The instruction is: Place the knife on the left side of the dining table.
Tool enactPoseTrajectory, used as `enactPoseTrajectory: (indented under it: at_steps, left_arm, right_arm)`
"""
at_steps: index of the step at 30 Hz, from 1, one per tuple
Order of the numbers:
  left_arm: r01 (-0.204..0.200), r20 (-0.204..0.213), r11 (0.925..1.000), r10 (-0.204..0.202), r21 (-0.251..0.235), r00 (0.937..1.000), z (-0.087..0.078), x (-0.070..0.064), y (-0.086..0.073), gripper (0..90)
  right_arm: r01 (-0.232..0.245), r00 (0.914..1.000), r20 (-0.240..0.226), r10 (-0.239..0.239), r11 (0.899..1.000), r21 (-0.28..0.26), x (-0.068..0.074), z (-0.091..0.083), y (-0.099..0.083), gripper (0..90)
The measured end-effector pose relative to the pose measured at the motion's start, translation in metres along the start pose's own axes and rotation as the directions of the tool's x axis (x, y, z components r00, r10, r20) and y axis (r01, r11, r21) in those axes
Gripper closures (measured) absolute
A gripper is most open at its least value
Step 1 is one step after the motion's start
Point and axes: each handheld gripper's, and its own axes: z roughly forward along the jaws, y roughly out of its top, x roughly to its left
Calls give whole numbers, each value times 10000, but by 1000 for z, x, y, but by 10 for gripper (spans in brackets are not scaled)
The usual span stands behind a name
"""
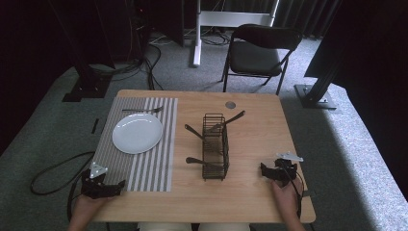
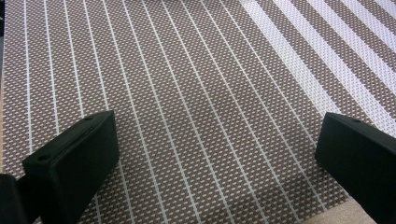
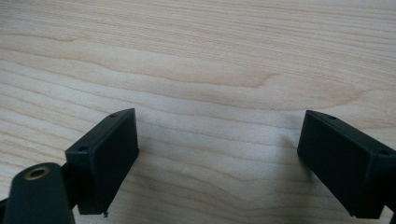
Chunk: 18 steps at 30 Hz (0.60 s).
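A white plate (image 1: 137, 133) lies on a brown-and-white striped placemat (image 1: 159, 163) at the table's left, with a fork (image 1: 142, 110) on the mat just behind it. A black wire caddy (image 1: 214, 146) stands mid-table with several dark utensils (image 1: 230, 119) poking out of it. My left gripper (image 1: 120, 185) rests at the mat's front left corner, jaws wide apart over the weave (image 2: 210, 107), nothing between them. My right gripper (image 1: 263, 169) sits near the front right of the wooden table (image 1: 260, 130), open over bare wood (image 3: 215, 140).
A small round grey disc (image 1: 230, 104) lies near the table's back edge. Beyond the table stand a black folding chair (image 1: 257, 53), a white stand leg (image 1: 196, 43) and black frame posts (image 1: 320, 86). Cables (image 1: 53, 175) trail on the carpet at left.
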Motion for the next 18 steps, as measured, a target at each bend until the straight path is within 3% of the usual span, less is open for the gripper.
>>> enactPoseTrajectory:
  at_steps: [18]
  left_arm:
    - [-112, 89, 9999, 112, -45, 9999, -1, 1, -1, 8]
  right_arm:
    - [-3, 10000, -1, 3, 10000, 1, 0, 0, 0, 115]
